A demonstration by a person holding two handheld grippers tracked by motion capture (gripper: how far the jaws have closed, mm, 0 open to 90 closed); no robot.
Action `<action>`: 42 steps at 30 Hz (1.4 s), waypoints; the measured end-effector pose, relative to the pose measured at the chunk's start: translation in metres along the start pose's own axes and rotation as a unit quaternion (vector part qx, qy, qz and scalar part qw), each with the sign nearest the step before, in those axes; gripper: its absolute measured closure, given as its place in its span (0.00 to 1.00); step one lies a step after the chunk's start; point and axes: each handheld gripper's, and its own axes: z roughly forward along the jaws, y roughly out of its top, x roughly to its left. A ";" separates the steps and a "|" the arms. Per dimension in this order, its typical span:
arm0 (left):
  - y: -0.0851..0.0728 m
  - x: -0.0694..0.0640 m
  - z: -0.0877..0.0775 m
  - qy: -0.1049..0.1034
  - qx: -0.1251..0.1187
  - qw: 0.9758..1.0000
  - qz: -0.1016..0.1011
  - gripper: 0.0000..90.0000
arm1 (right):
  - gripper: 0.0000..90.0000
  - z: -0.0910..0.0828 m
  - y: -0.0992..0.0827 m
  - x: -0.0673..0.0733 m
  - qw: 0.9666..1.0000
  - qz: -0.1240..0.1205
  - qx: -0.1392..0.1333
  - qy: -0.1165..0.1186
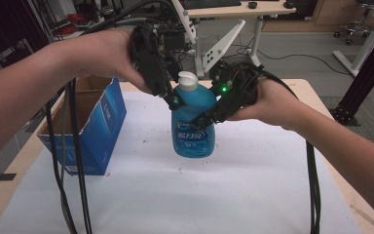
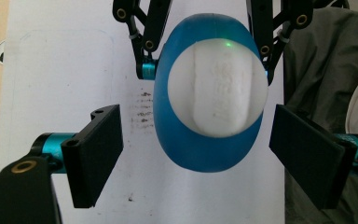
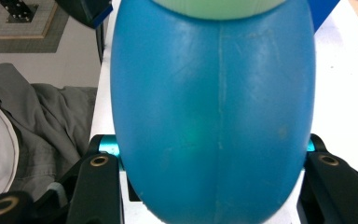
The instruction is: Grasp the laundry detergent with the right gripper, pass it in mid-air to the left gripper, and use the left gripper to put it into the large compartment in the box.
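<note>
A blue detergent bottle [image 1: 193, 127] with a white cap [image 1: 187, 81] stands upright over the white table cover. My right gripper [image 1: 210, 113] comes in from the right and is shut on the bottle's body; the bottle [image 3: 214, 112] sits between its jaws in the right gripper view. My left gripper [image 1: 179, 96] hangs over the bottle's shoulder from the upper left. In the left gripper view it looks straight down on the cap [image 2: 219, 88], and its pads [image 2: 98, 149] stand wide apart on either side, touching nothing. Whether the bottle's base touches the table I cannot tell.
An open blue cardboard box [image 1: 97, 129] stands at the table's left. Black cables [image 1: 75, 185] trail down across the white cover [image 1: 253, 190] on the left and right. Grey clothing [image 3: 42, 107] lies beyond the table edge. A desk and chair stand farther back.
</note>
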 end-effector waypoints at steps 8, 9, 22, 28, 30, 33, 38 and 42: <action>0.000 0.001 0.002 -0.004 0.004 1.000 -0.003 0.19 | 0.51 0.001 0.004 -0.001 1.000 -0.004 0.002 0.005; 0.000 0.000 0.003 -0.004 0.003 1.000 -0.004 0.19 | 0.51 0.002 0.004 -0.001 1.000 -0.003 0.002 0.005; 0.004 -0.001 0.006 0.005 0.008 1.000 0.000 0.19 | 0.51 0.000 0.007 -0.002 1.000 0.002 0.004 0.007; 0.006 -0.003 0.010 0.007 0.017 1.000 0.004 0.20 | 0.51 0.000 0.006 -0.003 1.000 0.001 0.001 0.007; 0.007 -0.003 0.011 0.007 0.019 1.000 0.005 0.20 | 0.51 0.000 0.006 -0.002 1.000 0.002 0.003 0.008; 0.008 -0.004 0.013 0.008 0.023 1.000 0.005 0.20 | 0.51 -0.001 0.006 -0.002 1.000 0.005 0.005 0.007; 0.009 -0.004 0.014 0.010 0.026 1.000 0.004 0.23 | 0.51 -0.001 0.006 -0.002 1.000 0.009 0.006 0.010; 0.010 -0.004 0.015 0.012 0.027 1.000 0.005 0.25 | 0.51 0.000 0.006 -0.002 1.000 0.004 0.007 0.006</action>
